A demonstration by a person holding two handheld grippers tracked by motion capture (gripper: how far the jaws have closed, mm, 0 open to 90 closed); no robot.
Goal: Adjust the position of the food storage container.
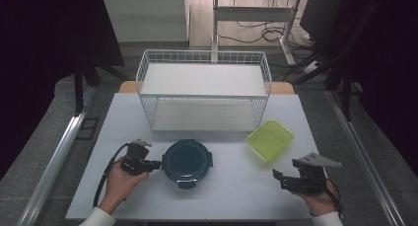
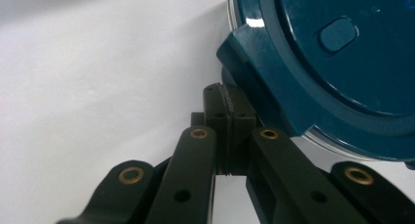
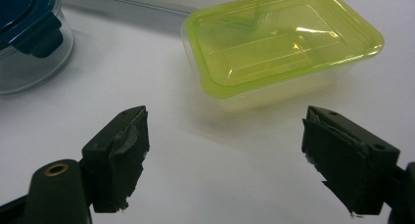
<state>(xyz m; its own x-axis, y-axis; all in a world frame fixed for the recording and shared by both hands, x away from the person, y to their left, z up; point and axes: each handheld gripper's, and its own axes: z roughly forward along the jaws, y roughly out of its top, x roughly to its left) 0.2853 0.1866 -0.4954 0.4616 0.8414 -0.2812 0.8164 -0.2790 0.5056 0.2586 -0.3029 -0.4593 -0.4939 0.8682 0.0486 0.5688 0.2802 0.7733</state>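
High view
Landmark: the wire basket (image 1: pixel 204 90), a white two-shelf rack at the far side of the table (image 1: pixel 207 186).
Round container: the round container with the dark blue lid (image 1: pixel 187 160) sits on the table in front of the basket, toward its left half.
Green box: the green-lidded box (image 1: pixel 270 138) lies in front of the basket's right corner, well apart from the round container.
Left gripper: the left gripper (image 1: pixel 156 164) lies level in front of the basket's left end, its tip at the round container's left rim.
Right gripper: the right gripper (image 1: pixel 279 179) is in front of and beyond the basket's right end, nearer the person than the green box and apart from it.

Left gripper view
Claw: clenched, the two pads pressed flat together with nothing between them.
Container: the blue lid (image 2: pixel 342 62) has a clip tab just beside the closed tip; whether they touch I cannot tell.

Right gripper view
Claw: released, jaws standing wide apart over bare table.
Green box: straight ahead (image 3: pixel 279 43), beyond the jaws, not touched.
Container: its clear wall and blue lid (image 3: pixel 24 33) show at the upper left.
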